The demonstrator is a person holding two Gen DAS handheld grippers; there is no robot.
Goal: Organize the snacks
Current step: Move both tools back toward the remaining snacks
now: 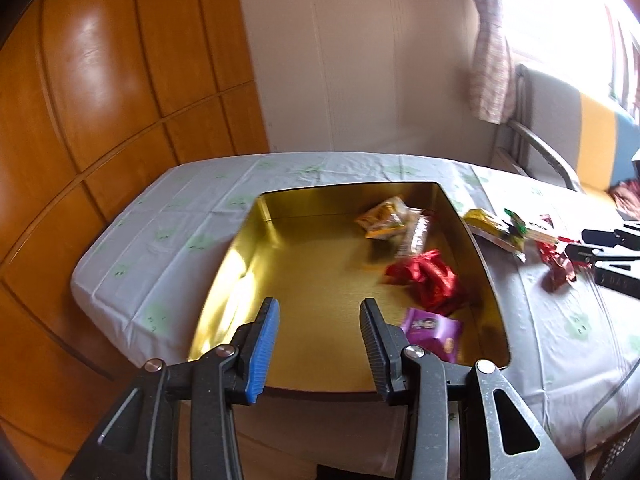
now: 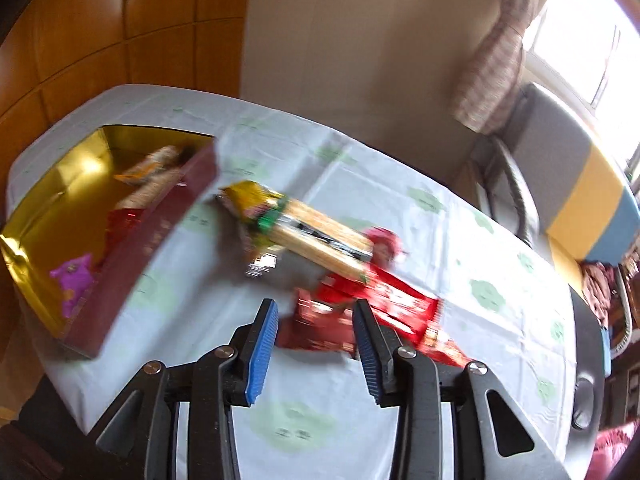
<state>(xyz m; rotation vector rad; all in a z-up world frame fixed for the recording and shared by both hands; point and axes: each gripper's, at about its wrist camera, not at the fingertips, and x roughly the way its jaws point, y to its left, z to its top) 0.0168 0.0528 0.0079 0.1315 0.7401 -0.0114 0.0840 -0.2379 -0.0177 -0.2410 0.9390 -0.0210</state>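
Left gripper (image 1: 319,334), black w/ blue ribbed pads, hangs over near edge of the gold-lined rectangular tin box (image 1: 240,264); jaws released, nothing btwn them, only the box floor shows in the gap. In the box, right half: purple snack packet (image 1: 434,330) nearest the gripper, crumpled red wrapper (image 1: 430,282) just beyond it, orange-yellow packet (image 1: 382,220) + a pale packet (image 1: 416,234) touching it toward the far right corner. Left half of box floor is bare gold.

Right gripper (image 2: 316,334), same build, is over the white cloth-covered table w/ green motifs (image 2: 400,184); jaws apart, not pressing on anything. Red snack packets (image 2: 396,304) lie on the cloth right under/beyond the tips, blurred, so can't tell if a pad touches them. Past those: long tan biscuit pack (image 2: 324,236) lying diagonally, its far end on a yellow-green packet (image 2: 252,200); a small round red item next to it, too blurred to ID.

Box sits to the left in right wrist view, dark red outer wall facing the loose snacks, near but apart from them. Bkgd: wooden panel wall (image 1: 100,80), curtain (image 1: 488,60), grey-yellow-blue chair (image 2: 580,168).
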